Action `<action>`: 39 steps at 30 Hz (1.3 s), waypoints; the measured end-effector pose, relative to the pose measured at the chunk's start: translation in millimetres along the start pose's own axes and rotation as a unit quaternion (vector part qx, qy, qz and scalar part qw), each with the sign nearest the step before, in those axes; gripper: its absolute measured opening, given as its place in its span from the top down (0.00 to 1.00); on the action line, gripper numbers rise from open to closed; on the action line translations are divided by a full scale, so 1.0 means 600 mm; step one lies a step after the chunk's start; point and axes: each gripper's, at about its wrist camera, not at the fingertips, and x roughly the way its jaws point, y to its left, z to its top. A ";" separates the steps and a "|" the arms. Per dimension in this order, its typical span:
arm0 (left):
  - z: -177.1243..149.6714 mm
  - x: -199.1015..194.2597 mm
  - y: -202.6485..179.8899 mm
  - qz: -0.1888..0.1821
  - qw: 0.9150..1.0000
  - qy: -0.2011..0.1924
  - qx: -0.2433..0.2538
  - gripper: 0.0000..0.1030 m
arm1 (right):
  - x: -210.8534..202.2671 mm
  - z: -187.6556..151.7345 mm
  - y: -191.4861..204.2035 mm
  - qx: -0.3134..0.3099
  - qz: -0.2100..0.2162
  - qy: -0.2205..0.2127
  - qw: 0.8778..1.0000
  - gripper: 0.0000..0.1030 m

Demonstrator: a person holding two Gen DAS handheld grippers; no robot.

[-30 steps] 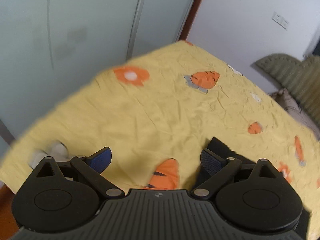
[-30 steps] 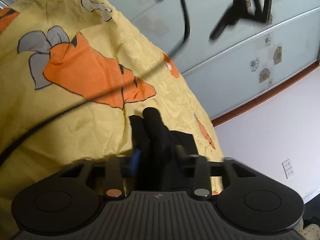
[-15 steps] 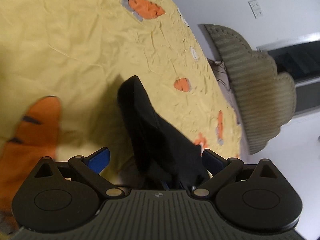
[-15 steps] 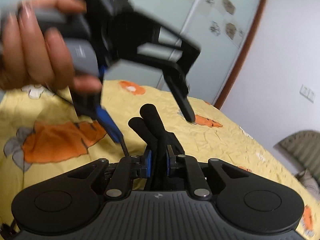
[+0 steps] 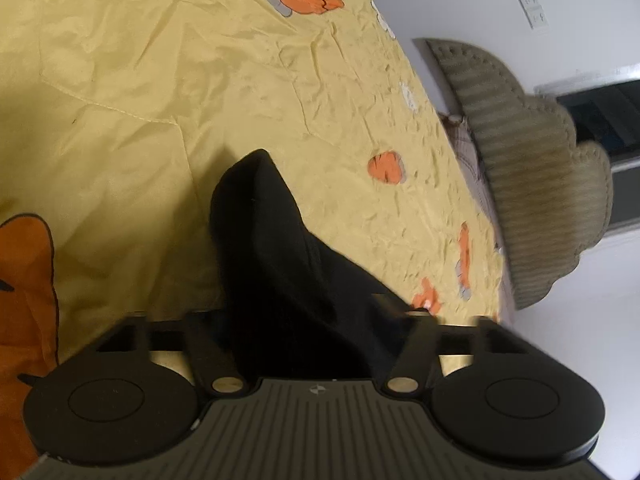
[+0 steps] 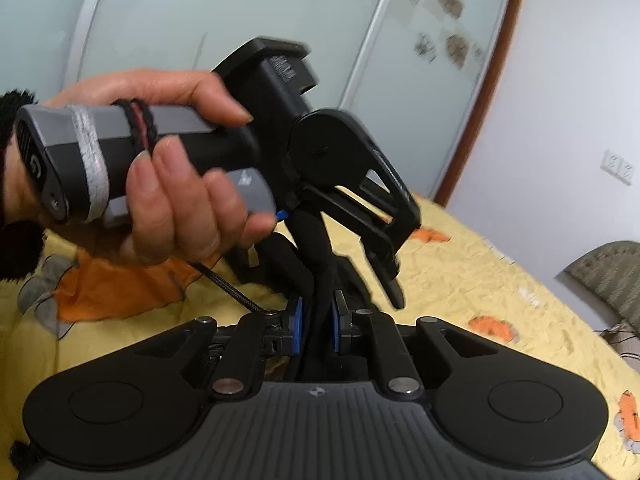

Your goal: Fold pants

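The black pants (image 5: 276,264) hang in a bunched fold over the yellow carrot-print bed sheet (image 5: 160,80). In the left wrist view the cloth fills the space between my left gripper's (image 5: 312,320) fingers and hides the pads, which have drawn in around it. In the right wrist view my right gripper (image 6: 316,320) is shut on a narrow strand of the pants (image 6: 316,264), blue pads (image 6: 297,322) pressing both sides. The left gripper (image 6: 320,216), held in a hand, sits just above and takes the same strand higher up.
A ribbed olive cushion (image 5: 532,168) lies at the bed's far right edge. Glass wardrobe doors (image 6: 280,20) and a white wall with a socket (image 6: 618,166) stand behind the bed. A black cable (image 6: 232,288) runs by the right gripper.
The left gripper swung over to the pants held by the right gripper and its fingers drew in around the black cloth. The right gripper stayed shut on the pants and lifted them.
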 end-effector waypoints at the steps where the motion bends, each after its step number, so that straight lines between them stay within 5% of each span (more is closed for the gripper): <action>1: 0.000 0.000 -0.002 0.014 1.000 -0.005 0.006 0.55 | -0.005 0.000 -0.003 0.003 0.009 0.001 1.000 0.87; 5: -0.006 -0.005 -0.003 0.033 0.999 -0.018 0.026 0.71 | -0.055 -0.007 -0.065 0.104 0.079 -0.022 0.991 0.87; 10: -0.030 -0.019 -0.025 0.061 0.994 -0.049 0.078 0.75 | -0.037 -0.030 -0.137 0.170 -0.003 0.026 0.985 0.87; 17: -0.103 -0.059 -0.111 0.104 0.969 -0.115 0.192 0.78 | 0.017 -0.037 -0.131 0.195 0.029 0.038 0.980 0.87; 27: -0.204 -0.061 -0.216 0.092 0.951 -0.139 0.261 0.77 | -0.060 -0.061 -0.164 0.253 0.020 -0.011 0.967 0.87; 35: -0.292 -0.025 -0.319 0.081 0.929 -0.149 0.329 0.76 | -0.162 -0.123 -0.221 0.342 0.007 -0.058 0.938 0.87; 39: -0.329 0.012 -0.364 0.063 0.926 -0.131 0.349 0.75 | -0.219 -0.164 -0.249 0.376 -0.015 -0.070 0.924 0.87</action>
